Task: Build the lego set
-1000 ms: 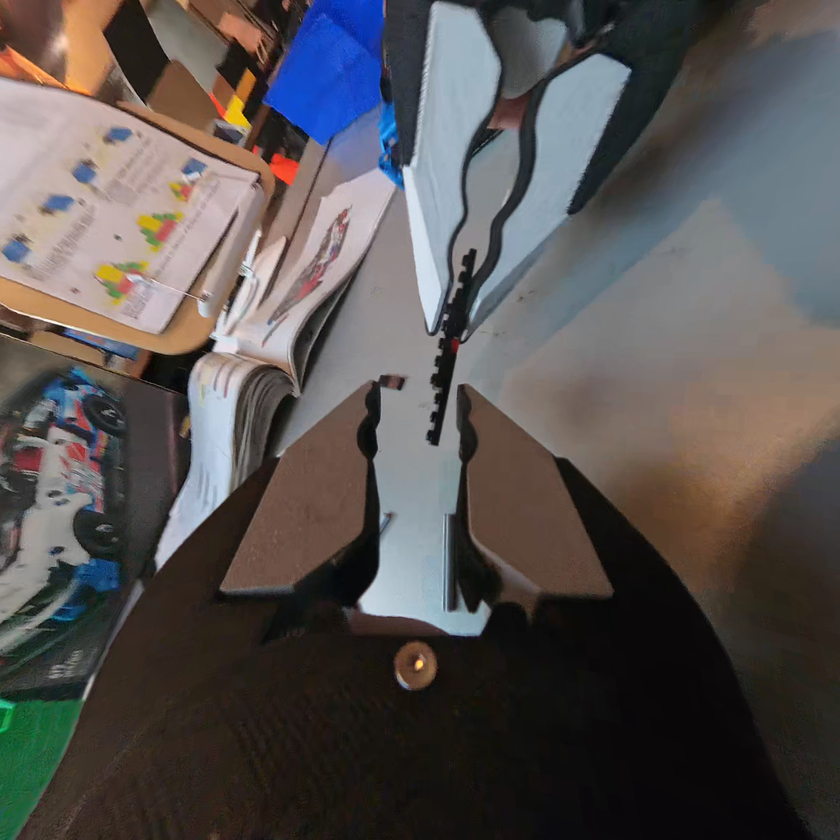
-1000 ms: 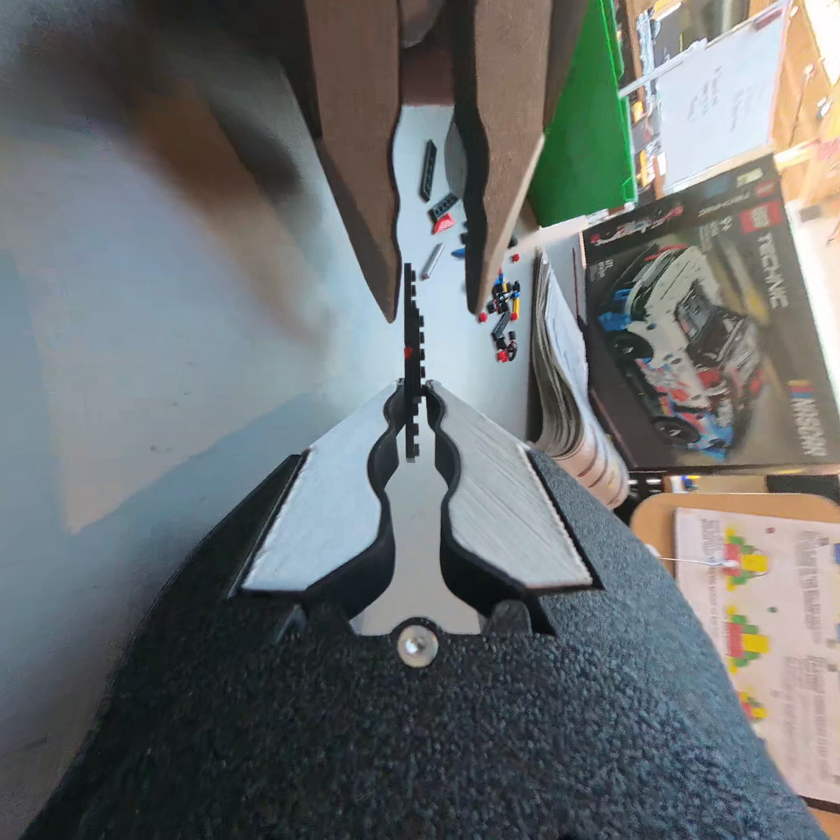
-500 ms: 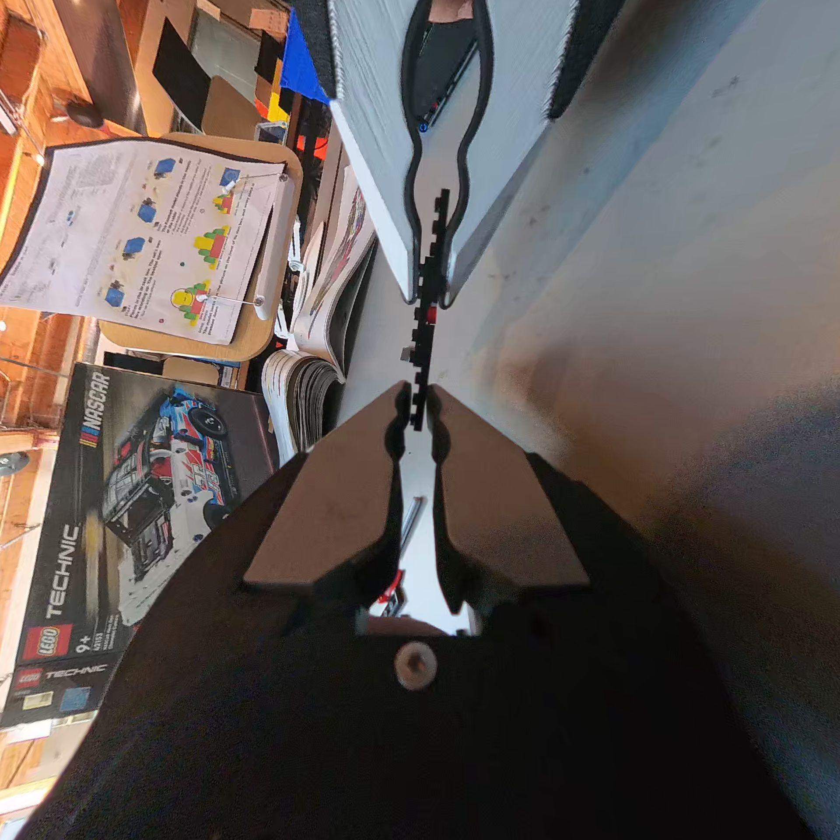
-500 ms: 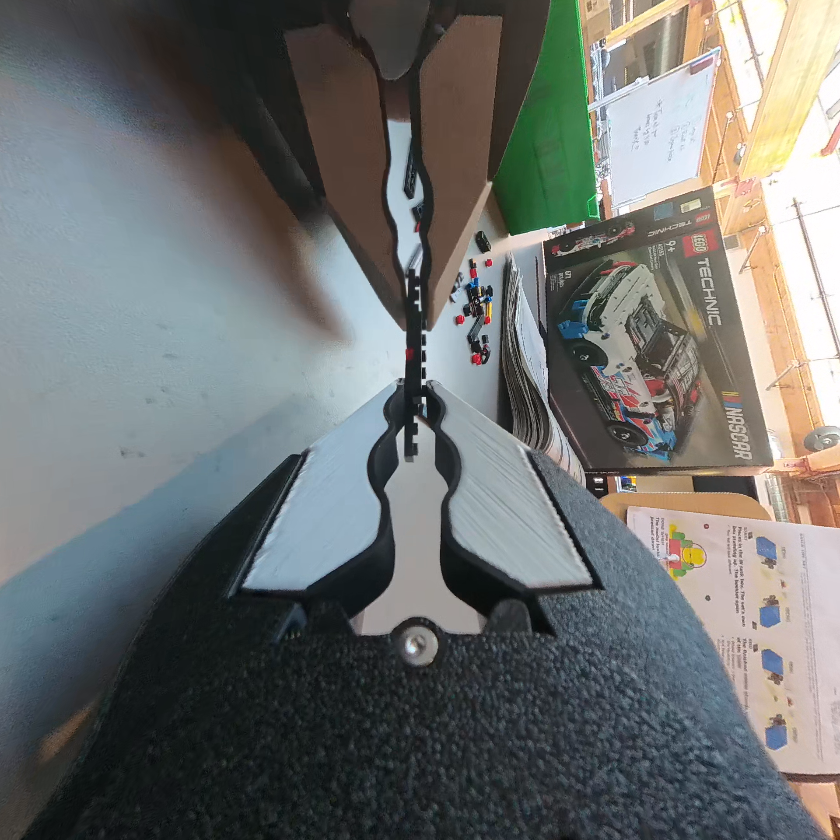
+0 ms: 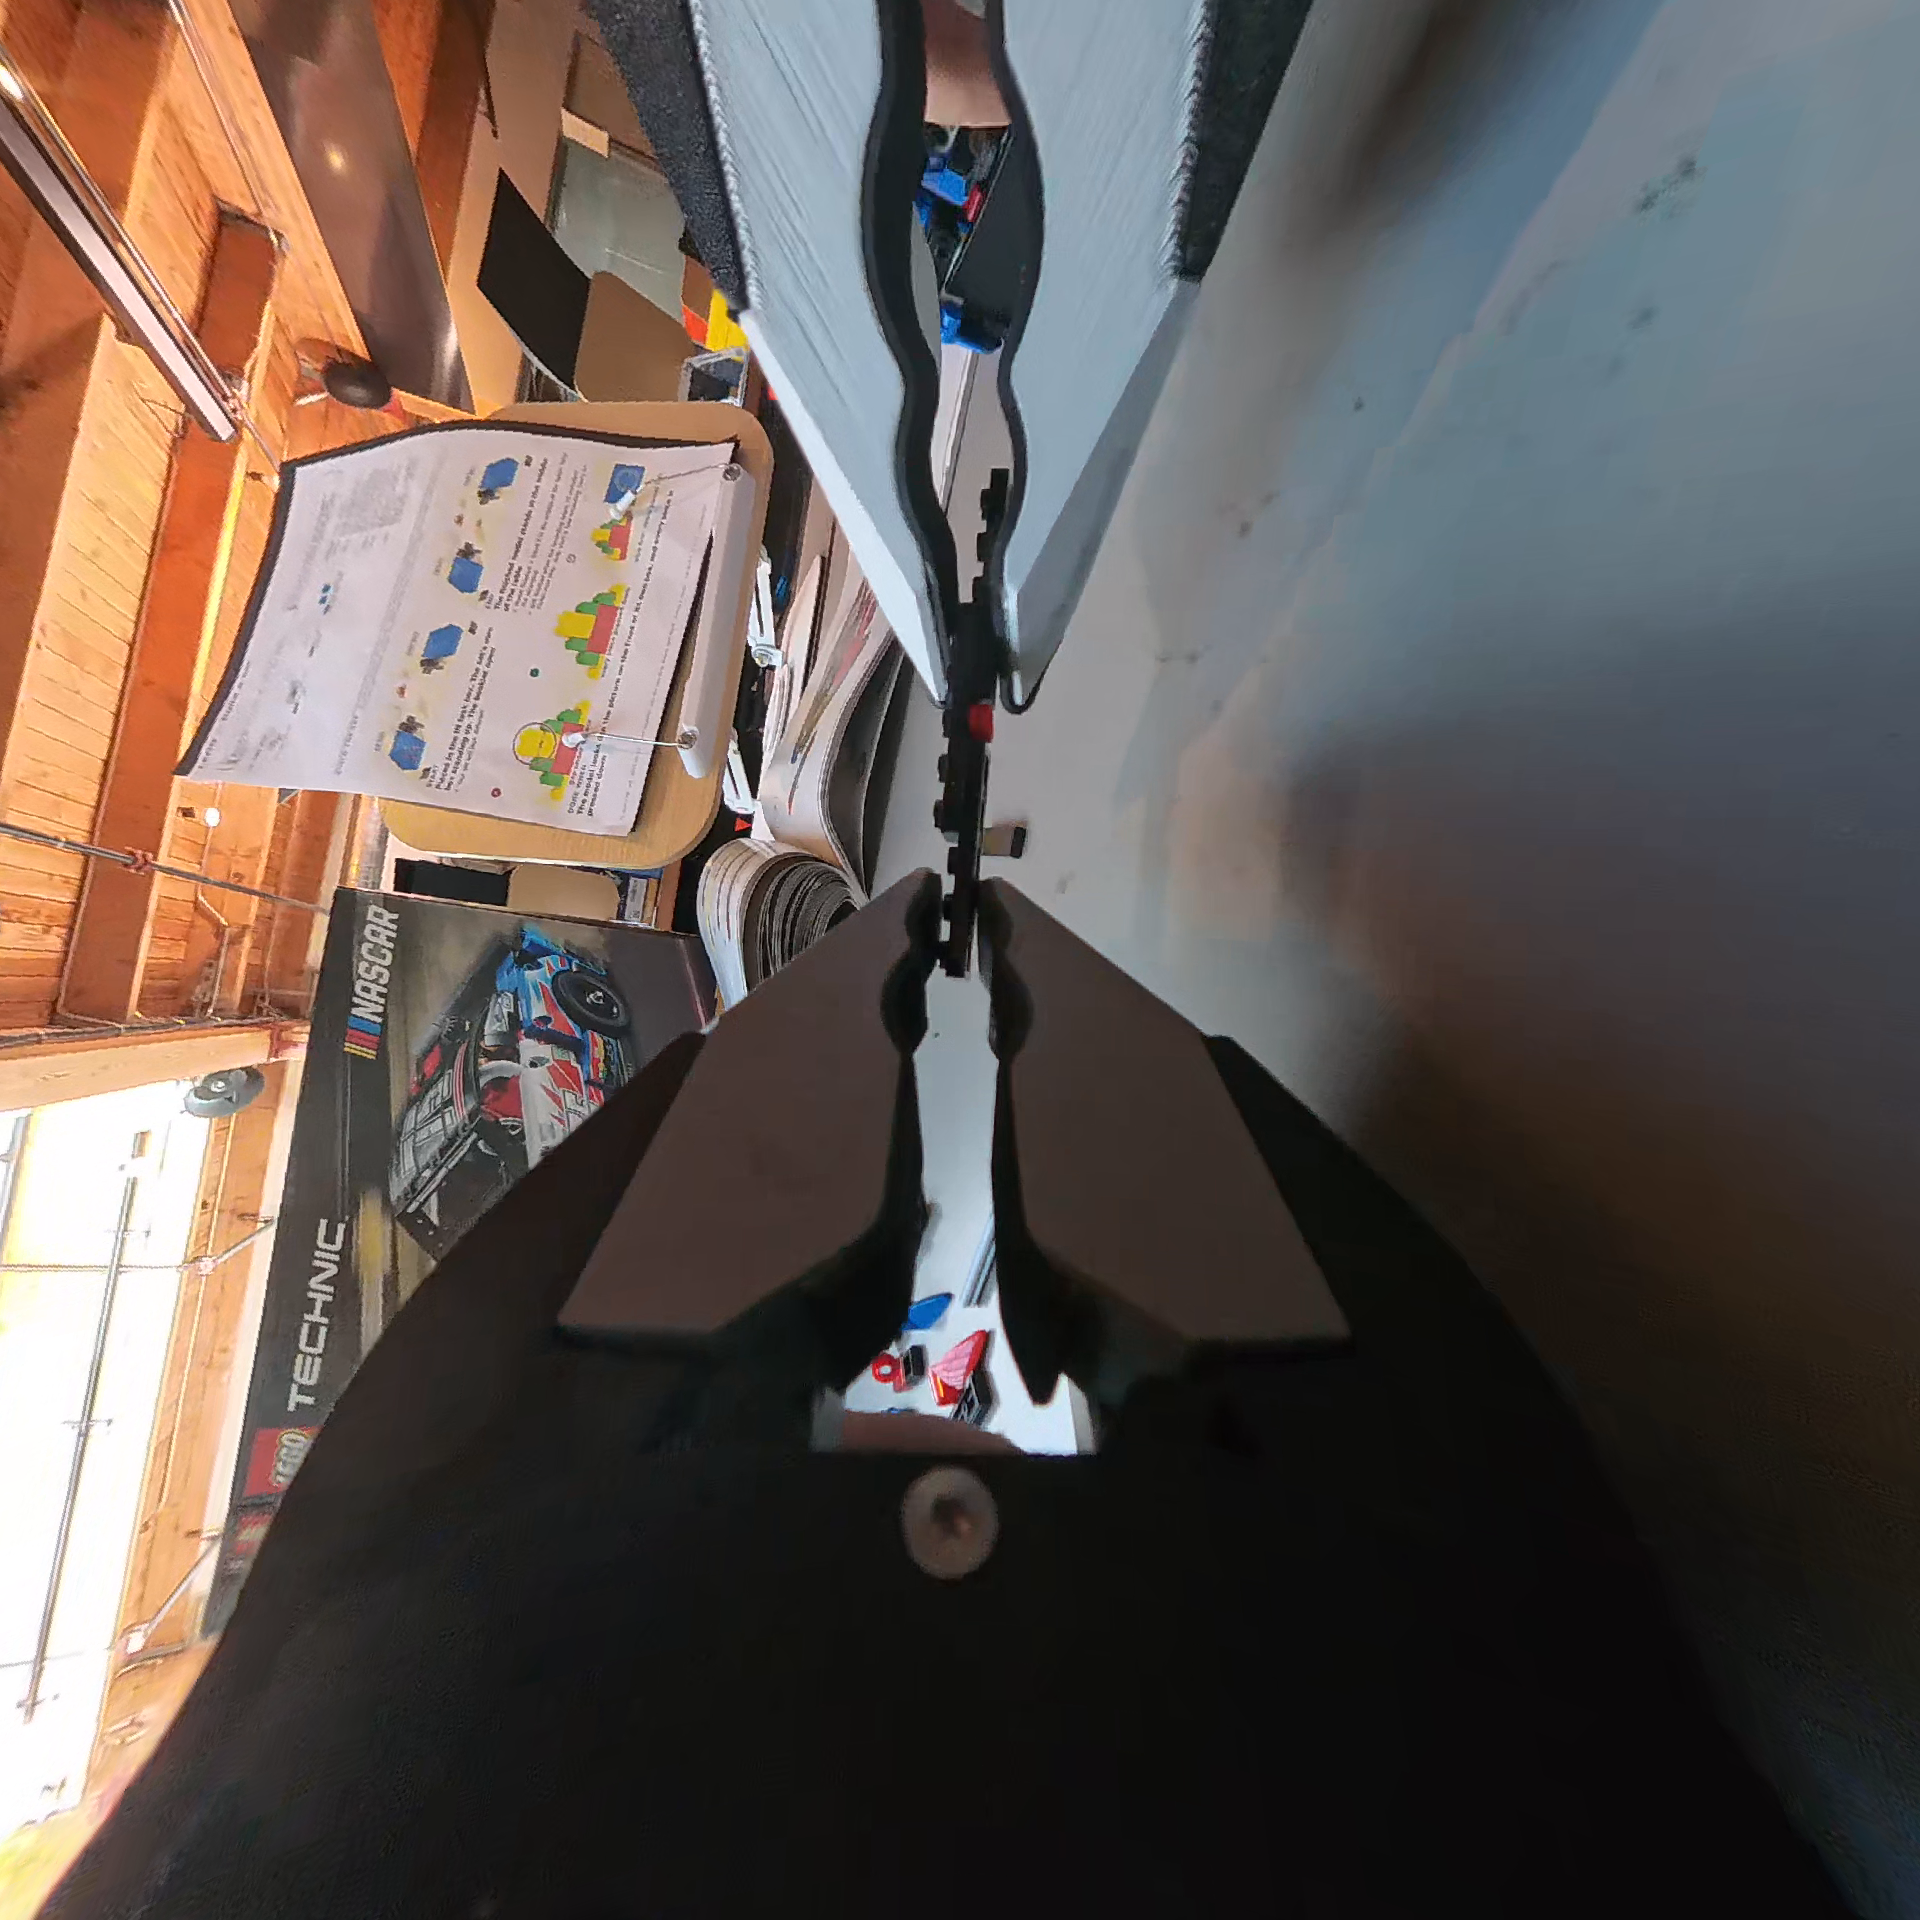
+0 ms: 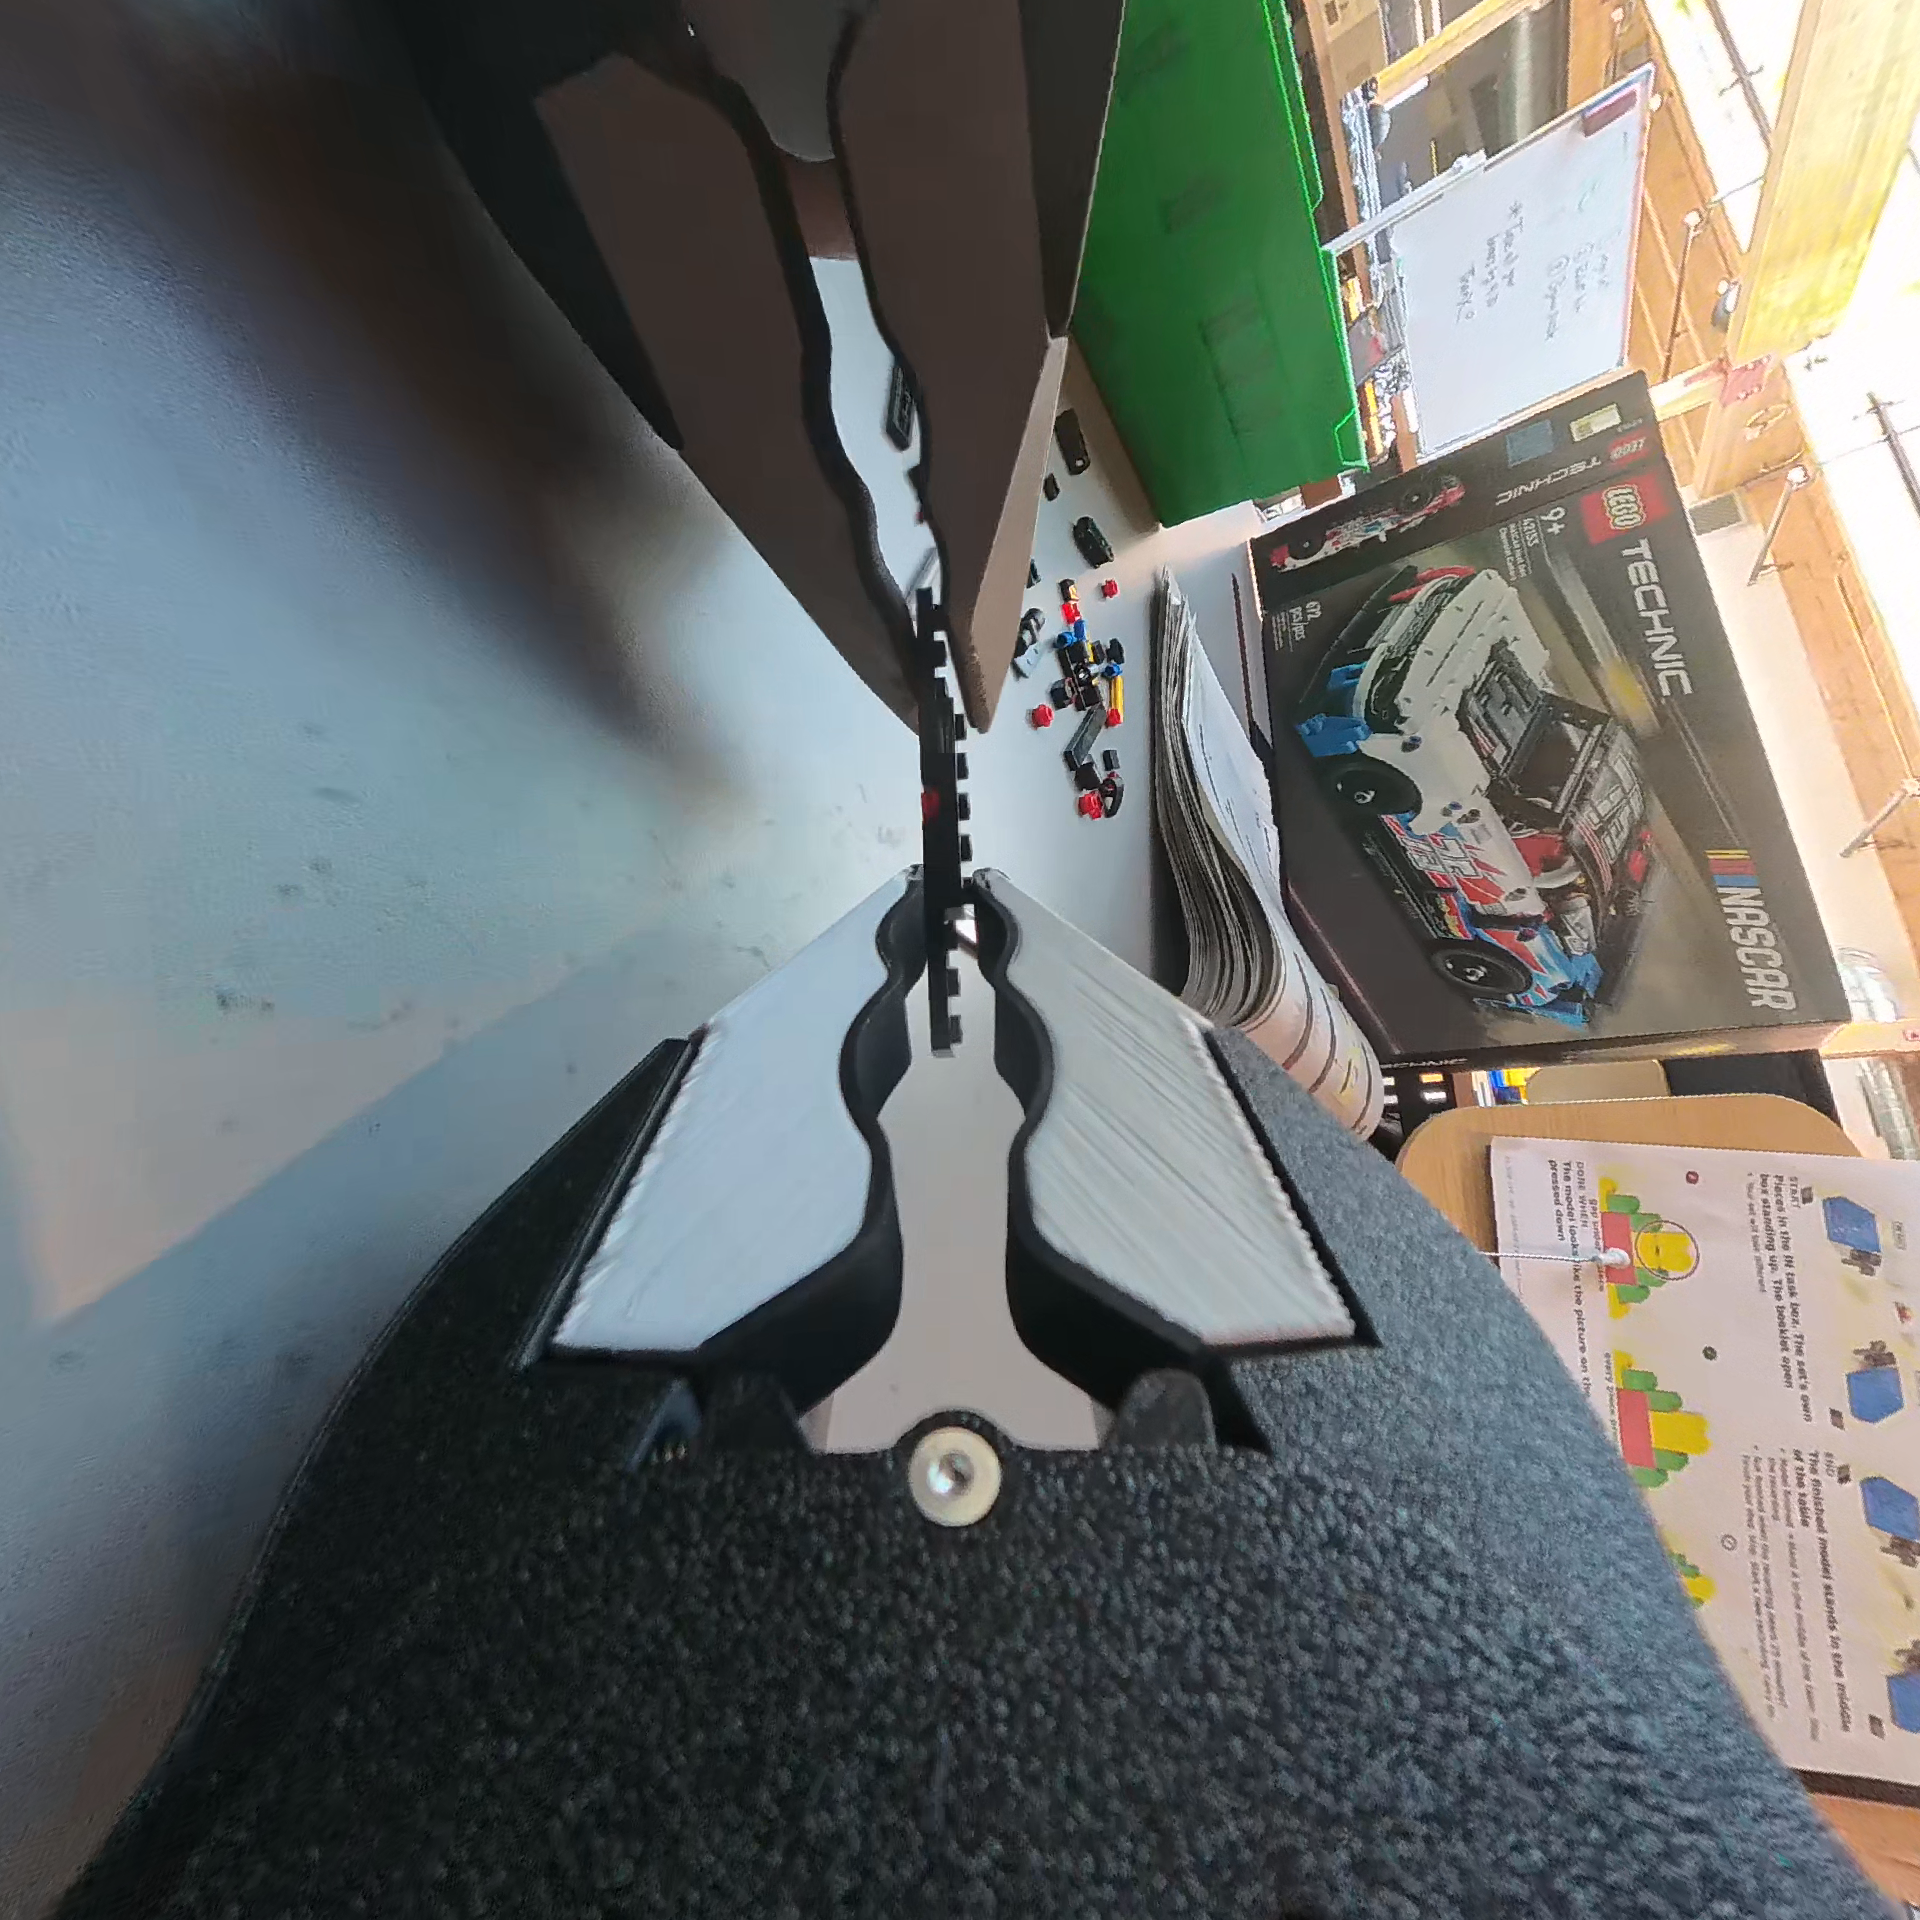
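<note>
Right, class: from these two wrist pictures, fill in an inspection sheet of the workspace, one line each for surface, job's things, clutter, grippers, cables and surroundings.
Surface: pale table, scuffed.
Job's things: black studded strip with a red bit, held between both grippers; loose small pieces on the table; open booklet; set box standing behind it.
Clutter: green bin; printed sheet on a board.
Grippers: left gripper shut on one end of the strip; right gripper shut on the other end.
Cables: nothing seen.
Surroundings: wooden walls and beams, whiteboard.
</note>
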A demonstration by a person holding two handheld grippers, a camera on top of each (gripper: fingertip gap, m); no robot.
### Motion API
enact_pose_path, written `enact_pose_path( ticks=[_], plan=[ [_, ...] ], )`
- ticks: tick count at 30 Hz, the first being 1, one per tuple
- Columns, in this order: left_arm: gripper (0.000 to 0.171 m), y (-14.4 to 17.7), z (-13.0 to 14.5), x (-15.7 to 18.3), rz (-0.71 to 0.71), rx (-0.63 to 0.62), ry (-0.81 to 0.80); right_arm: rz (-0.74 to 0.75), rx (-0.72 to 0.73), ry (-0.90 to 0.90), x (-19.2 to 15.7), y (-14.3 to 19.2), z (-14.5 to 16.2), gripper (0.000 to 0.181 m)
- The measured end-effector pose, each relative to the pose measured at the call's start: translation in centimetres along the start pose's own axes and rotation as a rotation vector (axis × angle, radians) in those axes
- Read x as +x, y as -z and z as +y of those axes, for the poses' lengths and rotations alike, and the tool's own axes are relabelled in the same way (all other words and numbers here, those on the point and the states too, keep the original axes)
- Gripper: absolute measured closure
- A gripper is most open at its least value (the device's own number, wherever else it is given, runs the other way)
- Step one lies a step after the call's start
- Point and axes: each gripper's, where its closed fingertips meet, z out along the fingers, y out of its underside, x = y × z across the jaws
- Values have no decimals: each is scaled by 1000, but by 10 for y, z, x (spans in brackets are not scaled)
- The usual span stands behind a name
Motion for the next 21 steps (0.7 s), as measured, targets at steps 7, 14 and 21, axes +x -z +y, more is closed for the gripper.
enact_pose_path(
  ticks=[7,14,21],
  plan=[
    [167,-1,2,-6,-24,3,48,18,-5,-17,4,-1,2,174],
    [164,-1,7,-12,-34,3,117,28,-2,-41,8,-2,6,174],
    [162,1,5,-14,-43,24,138,56,8,-9,9,-1,2,174]
  ],
)
